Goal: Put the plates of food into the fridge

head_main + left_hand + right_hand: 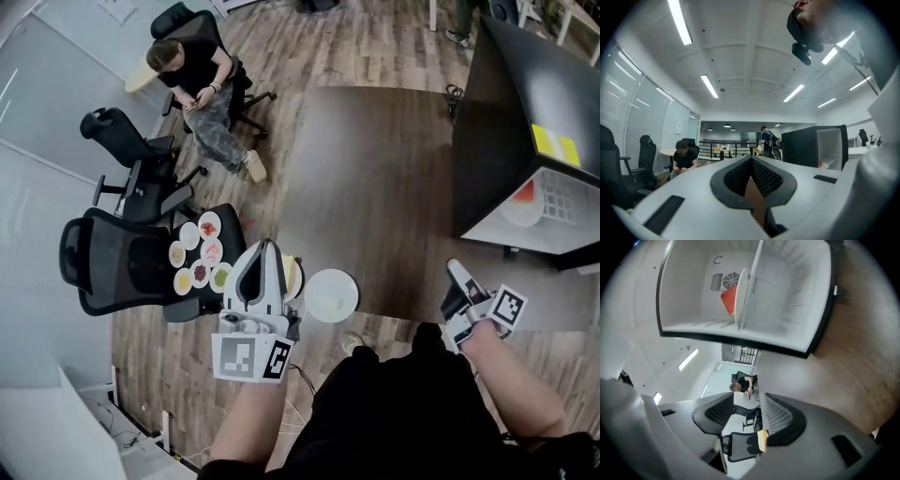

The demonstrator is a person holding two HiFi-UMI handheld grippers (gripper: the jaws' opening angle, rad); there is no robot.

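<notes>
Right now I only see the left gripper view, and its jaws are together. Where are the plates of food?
Observer: In the head view, several plates of food sit on the seat of a black chair, left of your left gripper.
Operator: Is my other gripper holding one?
Observer: No. The right gripper has its jaws apart with nothing between them.
Operator: The fridge looks tiny to me. Is anything in it?
Observer: Yes. The right gripper view shows a plate with red food inside the open fridge.
</notes>
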